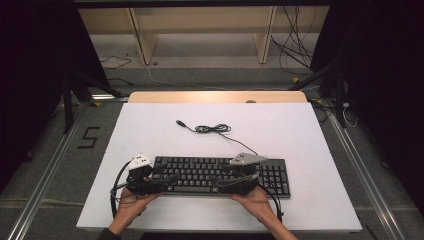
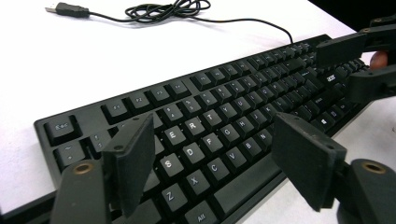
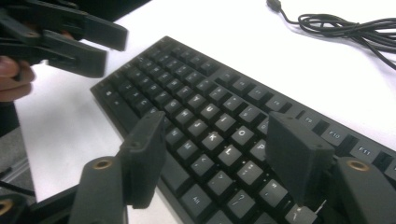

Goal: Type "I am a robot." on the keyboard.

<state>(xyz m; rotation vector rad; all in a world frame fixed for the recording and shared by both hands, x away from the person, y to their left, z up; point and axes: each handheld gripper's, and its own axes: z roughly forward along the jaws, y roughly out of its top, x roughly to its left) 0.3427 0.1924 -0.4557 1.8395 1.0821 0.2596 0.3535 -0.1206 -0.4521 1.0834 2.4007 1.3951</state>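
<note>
A black keyboard (image 1: 220, 175) lies near the front edge of the white table top (image 1: 295, 130). Its thin black cable (image 1: 212, 129) runs back in a loose coil and ends in a USB plug (image 1: 180, 122). My left gripper (image 1: 171, 179) hovers low over the keyboard's left end, open, with the letter keys (image 2: 212, 140) showing between its jaws. My right gripper (image 1: 223, 181) hangs over the middle of the keyboard, also open, with keys (image 3: 215, 140) between its jaws. The two grippers point toward each other. In the left gripper view the right gripper (image 2: 359, 60) shows far off, and in the right gripper view the left gripper (image 3: 88, 44) does.
The coiled cable (image 2: 173, 9) lies on the table behind the keyboard. Beyond the table stand a wooden shelf frame (image 1: 200, 30) and loose floor cables (image 1: 295, 50). Metal rails (image 1: 55, 165) run along both sides. White surface is bare left and right of the keyboard.
</note>
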